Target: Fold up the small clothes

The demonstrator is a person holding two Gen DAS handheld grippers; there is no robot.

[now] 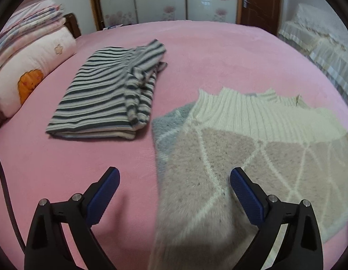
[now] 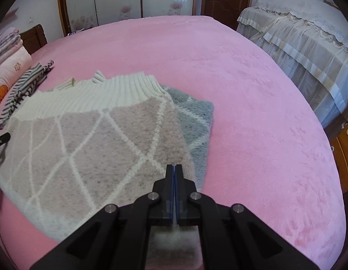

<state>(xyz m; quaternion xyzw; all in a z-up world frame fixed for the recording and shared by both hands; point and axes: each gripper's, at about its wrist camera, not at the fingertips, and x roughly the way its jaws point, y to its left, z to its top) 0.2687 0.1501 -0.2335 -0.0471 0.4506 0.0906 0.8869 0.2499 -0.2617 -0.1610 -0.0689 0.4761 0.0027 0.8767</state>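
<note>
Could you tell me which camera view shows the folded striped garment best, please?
The left wrist view: the striped garment lies there whole and folded on the pink bedspread, beside the diamond-pattern sweater. The right wrist view shows only a foreshortened strip of it at the left edge, behind the sweater.

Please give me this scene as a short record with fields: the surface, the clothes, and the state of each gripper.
surface: pink bed cover
garment in work: fuzzy diamond-pattern sweater, lying partly folded, ribbed cream hem on top
finished garment: striped top, folded, lying to the left of the sweater
left gripper: open, above the sweater's near edge, holding nothing
right gripper: jaws closed at the sweater's near edge
bedding: pillow at the left
</note>
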